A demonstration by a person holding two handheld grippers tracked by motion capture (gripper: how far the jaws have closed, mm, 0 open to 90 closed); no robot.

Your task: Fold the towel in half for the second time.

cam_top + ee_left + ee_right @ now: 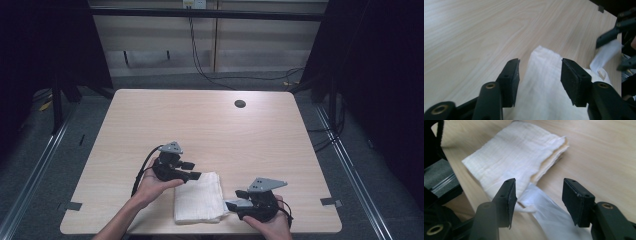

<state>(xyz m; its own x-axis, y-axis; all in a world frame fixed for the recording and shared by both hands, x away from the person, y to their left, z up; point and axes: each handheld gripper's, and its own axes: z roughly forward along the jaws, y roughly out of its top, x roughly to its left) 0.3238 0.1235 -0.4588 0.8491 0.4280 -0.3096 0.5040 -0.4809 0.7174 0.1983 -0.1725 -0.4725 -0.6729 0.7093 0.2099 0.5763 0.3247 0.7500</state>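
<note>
Nearest the person's edge of the table (210, 120), the right gripper (235, 200) sits in the right hand (270, 225), low and close to the front rim, its jaws pointing toward the cloth (198, 197). In the right gripper view the jaws stand wide apart with nothing pressed between the pads; a loose white corner of the cloth (519, 165) lies on the wood below the gap, running out from the folded stack toward the camera. The stack itself lies just past the jaw tips, its layered edges showing on one side.

The cloth is a white, folded, roughly square pile resting flat on the near middle of the table, between the two grippers. Its near edge lies close to the front rim.

A little farther in, the left gripper (192, 170) is held by the left hand (150, 185) at the cloth's far left corner. In the left gripper view its jaws are also spread wide and grip nothing; the cloth (544, 85) lies under and between them, its corner reaching just beyond the tips. Whether the pads brush the fabric I cannot tell. The right gripper (624, 42) shows at that view's right edge, beside the loose corner.

Beyond the cloth the tabletop is bare pale wood, with a small dark round hole (240, 104) near its far edge. Past the table, cables (200, 60) hang down a pale wall.
</note>
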